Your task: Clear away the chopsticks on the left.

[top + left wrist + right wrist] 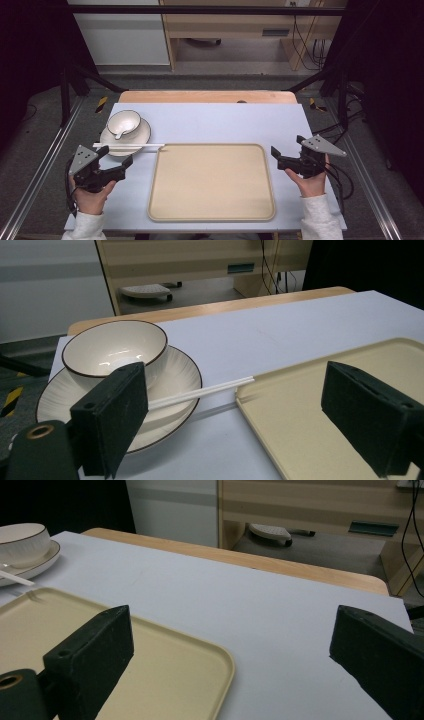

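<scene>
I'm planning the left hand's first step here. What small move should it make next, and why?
Probably ease the left gripper forward toward the chopsticks. Its jaws stand open and hold nothing, and the chopsticks lie just ahead across the plate, their tips reaching the bare tray.

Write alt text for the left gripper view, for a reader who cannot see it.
The left hand-held gripper has its two black jaws wide open with nothing between them, aimed at a cream bowl with a dark rim sitting on a cream ceramic plate. White chopsticks rest across the plate toward an empty beige plastic tray on the pale blue tabletop.
</scene>
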The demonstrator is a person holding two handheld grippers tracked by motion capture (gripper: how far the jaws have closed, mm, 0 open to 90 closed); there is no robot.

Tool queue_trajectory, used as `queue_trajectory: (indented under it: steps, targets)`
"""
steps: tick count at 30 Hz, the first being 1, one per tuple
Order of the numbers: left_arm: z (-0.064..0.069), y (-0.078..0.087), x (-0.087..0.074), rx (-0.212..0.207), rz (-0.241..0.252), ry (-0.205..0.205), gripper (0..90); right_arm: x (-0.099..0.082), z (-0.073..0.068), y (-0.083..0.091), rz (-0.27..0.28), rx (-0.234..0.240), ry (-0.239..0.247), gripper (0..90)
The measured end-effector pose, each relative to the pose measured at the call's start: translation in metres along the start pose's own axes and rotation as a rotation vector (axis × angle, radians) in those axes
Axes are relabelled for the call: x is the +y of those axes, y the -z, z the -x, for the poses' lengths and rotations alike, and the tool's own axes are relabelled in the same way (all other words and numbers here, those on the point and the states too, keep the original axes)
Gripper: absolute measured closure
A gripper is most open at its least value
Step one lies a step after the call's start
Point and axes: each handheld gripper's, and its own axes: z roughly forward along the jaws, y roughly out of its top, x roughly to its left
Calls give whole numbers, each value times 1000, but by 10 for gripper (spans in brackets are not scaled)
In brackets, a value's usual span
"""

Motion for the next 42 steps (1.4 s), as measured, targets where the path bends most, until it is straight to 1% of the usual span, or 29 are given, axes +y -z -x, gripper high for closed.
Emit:
queue_trajectory:
  steps: [2, 5, 6, 9, 11, 12, 13, 14, 17, 18, 19, 20, 23, 24, 25, 26, 27, 28, 29, 33, 34, 37, 38, 39, 40, 41, 42]
  targets:
    - [-1, -1, -1, -1, -6, 1, 115, 0, 0, 0, -2, -1, 6, 43]
    - [-2, -2, -1, -2, -14, -4, 116, 0, -1, 0, -1, 0, -2, 46]
    - [-3, -3, -2, -2, -14, -5, 116, 0, -1, 0, 1, 2, 2, 47]
    - [-8, -7, -2, -4, -36, -19, 116, 0, -2, 0, 3, 4, 1, 48]
    - [-9, -8, -3, -6, -42, -19, 117, 1, -3, 0, 2, 8, 0, 49]
    - [-13, -10, -3, -10, -56, -22, 117, 1, -5, -1, 3, 12, 8, 49]
    - [-13, -10, -3, -10, -56, -22, 117, 1, -5, -1, 3, 12, 8, 49]
    - [-18, -13, -2, -11, -64, -22, 117, 1, -7, -3, -2, 15, 11, 48]
    - [-21, -15, -2, -10, -70, -26, 118, 2, -9, -5, -5, 22, 21, 48]
    - [-25, -17, 0, -9, -75, -28, 117, 2, -10, -7, -6, 24, 22, 48]
    - [-25, -17, 0, -9, -75, -28, 118, 2, -10, -7, -6, 24, 22, 48]
    - [-28, -18, 1, -14, -81, -32, 119, 2, -12, -9, -9, 28, 28, 48]
    - [-32, -21, 3, -15, -87, -37, 120, 2, -15, -11, -13, 34, 30, 49]
    - [-36, -23, 6, -16, -99, -52, 121, 2, -16, -12, -20, 39, 39, 49]
    - [-36, -23, 6, -16, -99, -52, 122, 2, -16, -12, -20, 39, 39, 49]
    - [-39, -25, 8, -15, -113, -67, 122, 2, -18, -14, -24, 40, 41, 49]
    - [-39, -25, 8, -15, -113, -67, 123, 2, -18, -14, -24, 40, 41, 49]
    - [-43, -26, 11, -11, -132, -83, 124, 3, -18, -14, -25, 42, 43, 50]
    - [-43, -26, 11, -11, -132, -83, 125, 3, -18, -14, -25, 42, 43, 50]
    - [-50, -28, 14, -4, -152, -110, 133, 2, -18, -15, -30, 37, 44, 52]
    - [-56, -31, 14, -5, -152, -101, 139, 2, -18, -15, -37, 38, 47, 52]
    - [-60, -35, 11, 3, -162, -91, 150, 1, -19, -16, -40, 38, 48, 53]
    - [-62, -37, 9, 10, -173, -90, 155, 1, -19, -16, -42, 39, 49, 53]
    - [-65, -42, 5, 25, -207, -95, 156, 1, -19, -16, -42, 39, 49, 53]
    - [-67, -44, 3, 34, -211, -93, 158, 1, -19, -16, -41, 39, 50, 53]
    - [-67, -44, 3, 34, -211, -93, 167, 1, -19, -16, -41, 39, 50, 53]
    - [-72, -48, -1, 33, -227, -84, 170, 2, -18, -15, -41, 39, 49, 53]
